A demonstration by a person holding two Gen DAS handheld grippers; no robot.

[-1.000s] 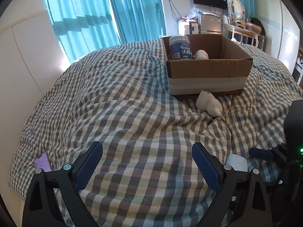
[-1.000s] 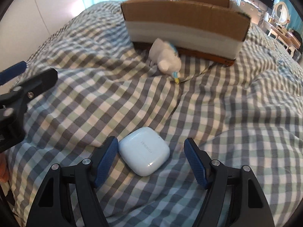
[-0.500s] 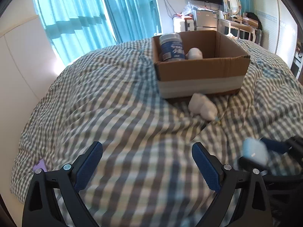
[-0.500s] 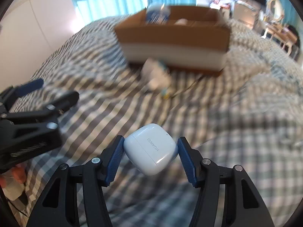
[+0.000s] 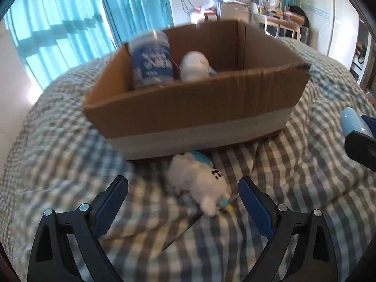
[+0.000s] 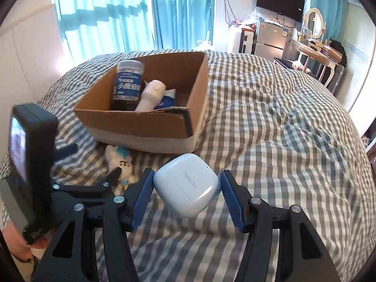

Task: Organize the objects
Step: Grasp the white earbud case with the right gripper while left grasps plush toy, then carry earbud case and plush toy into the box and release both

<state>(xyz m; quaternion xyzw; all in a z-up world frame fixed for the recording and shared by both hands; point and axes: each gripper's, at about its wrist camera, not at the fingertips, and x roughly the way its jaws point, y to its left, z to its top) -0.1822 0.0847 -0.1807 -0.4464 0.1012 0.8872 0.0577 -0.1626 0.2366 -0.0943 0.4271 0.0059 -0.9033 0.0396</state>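
Observation:
My right gripper [image 6: 186,188] is shut on a pale blue earbuds case [image 6: 186,186] and holds it in the air above the checked bed, short of the cardboard box [image 6: 141,127]. The case also shows at the right edge of the left wrist view [image 5: 352,122]. My left gripper [image 5: 183,197] is open and empty, its fingers on either side of a small white plush toy [image 5: 199,178] that lies on the bed against the front of the box [image 5: 188,112]. The box holds a dark blue canister [image 5: 151,61], a white bottle [image 5: 193,65] and a blue packet [image 6: 165,99].
The rumpled checked duvet [image 6: 282,117] covers the whole bed. Blue curtains [image 6: 105,11] hang behind the box. A dressing table with mirror [image 6: 315,33], a small fridge [image 6: 270,37] and a wall TV [image 6: 279,1] stand at the far right.
My right gripper shut on the earbuds case and lifted it off the bed toward the box. My left gripper moved forward to the plush toy by the box.

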